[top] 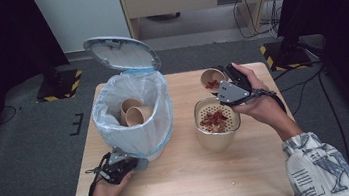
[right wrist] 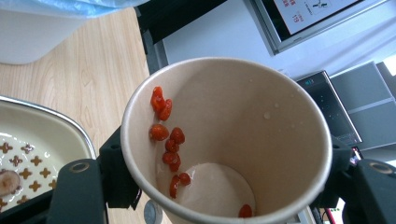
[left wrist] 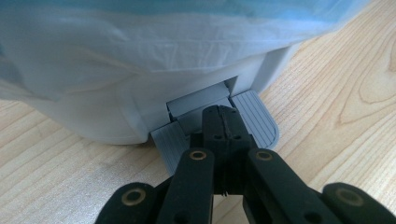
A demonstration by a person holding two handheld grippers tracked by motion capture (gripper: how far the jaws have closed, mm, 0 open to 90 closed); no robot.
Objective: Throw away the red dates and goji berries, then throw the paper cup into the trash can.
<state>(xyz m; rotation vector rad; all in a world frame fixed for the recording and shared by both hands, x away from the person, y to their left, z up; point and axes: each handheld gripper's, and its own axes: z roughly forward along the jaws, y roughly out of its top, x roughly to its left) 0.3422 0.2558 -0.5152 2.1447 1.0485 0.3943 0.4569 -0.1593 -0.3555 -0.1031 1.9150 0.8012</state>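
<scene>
Both tongs are busy. At lower left of the high view the left gripper [top: 138,164] lies low on the table [top: 187,177] with its jaws shut tight together, nothing between them. In the left gripper view those closed tips [left wrist: 223,122] press on the grey ribbed pedal [left wrist: 254,116] at the foot of the white bin [left wrist: 93,116].

Right of centre in the high view, the right gripper [top: 218,83] clamps a paper cup [top: 212,79], tipped over the far rim of a cream bowl [top: 215,141]. In the right gripper view the cup [right wrist: 261,121] takes up the middle of the frame, a black jaw on either side of its wall. It is plain tan paper with a rolled rim and a pale, wet-looking inside; small red berries [right wrist: 167,135] cling in a line down its left wall, and one more sits at the bottom.

The bowl holds a perforated insert with a heap of red bits [top: 214,119] on it.

The bin [top: 132,116] stands at centre left of the high view, lid [top: 121,53] raised, lined with a pale blue bag, with two more tan cups [top: 134,114] inside.

No writing shows on the cup. A screen at upper right of the right gripper view carries text too small to read.
</scene>
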